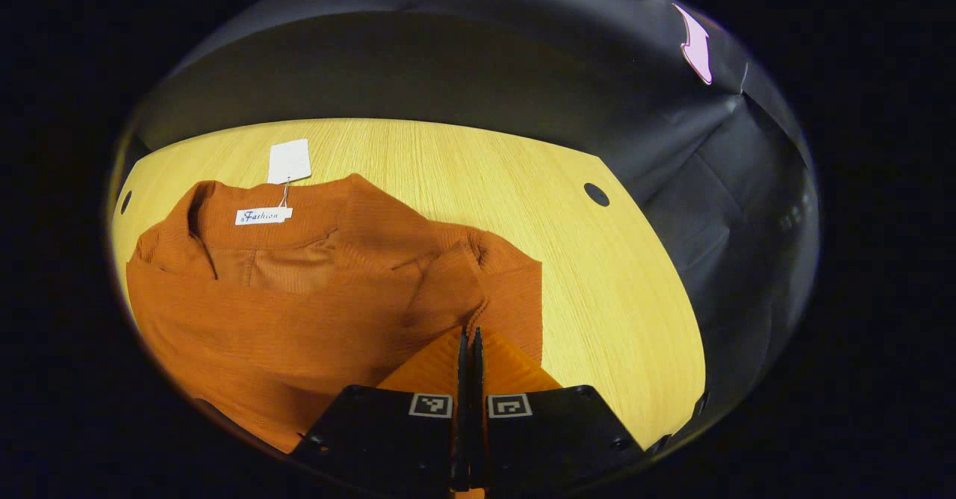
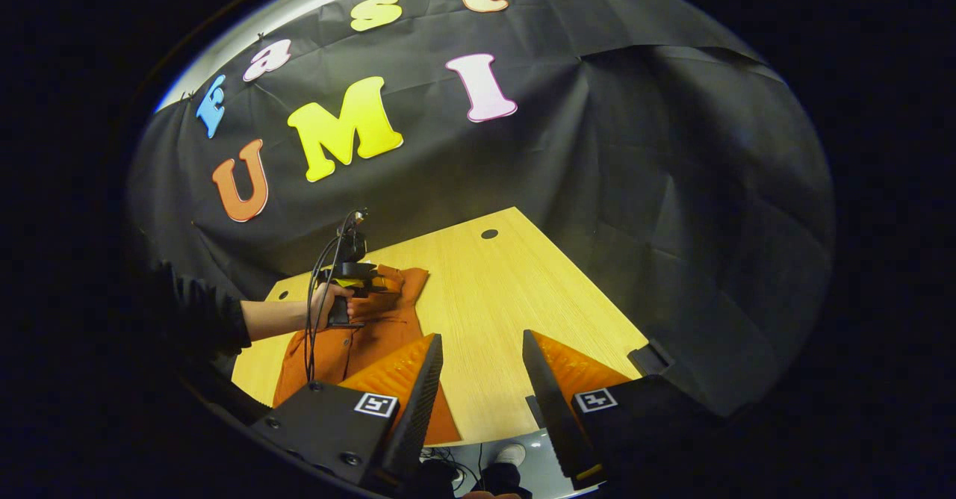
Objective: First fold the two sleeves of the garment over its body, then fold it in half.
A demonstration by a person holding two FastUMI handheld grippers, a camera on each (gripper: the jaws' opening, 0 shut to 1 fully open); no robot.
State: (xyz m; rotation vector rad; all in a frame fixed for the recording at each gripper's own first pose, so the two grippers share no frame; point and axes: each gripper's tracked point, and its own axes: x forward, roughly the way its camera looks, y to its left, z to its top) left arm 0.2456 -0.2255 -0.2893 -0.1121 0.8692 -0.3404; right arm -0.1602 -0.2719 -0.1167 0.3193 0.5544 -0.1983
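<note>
An orange garment (image 1: 284,320) lies spread on the wooden table (image 1: 463,170), collar at the far side with a white hang tag (image 1: 289,160). One sleeve (image 1: 478,275) is drawn across the body, and its ribbed edge runs up into my left gripper (image 1: 469,332), whose fingers are pressed together on it. In the right gripper view the garment (image 2: 373,335) lies at the table's left, with a hand (image 2: 321,305) holding the left gripper (image 2: 358,275) over its far part. My right gripper (image 2: 482,349) hovers open above the table's near edge, nothing between its fingers.
The table (image 2: 508,290) has bare wood to the right of the garment, and a round cable hole (image 2: 489,234) near its far corner. Black cloth walls close the booth behind and to the right. A person's shoe (image 2: 511,454) shows on the floor below the near edge.
</note>
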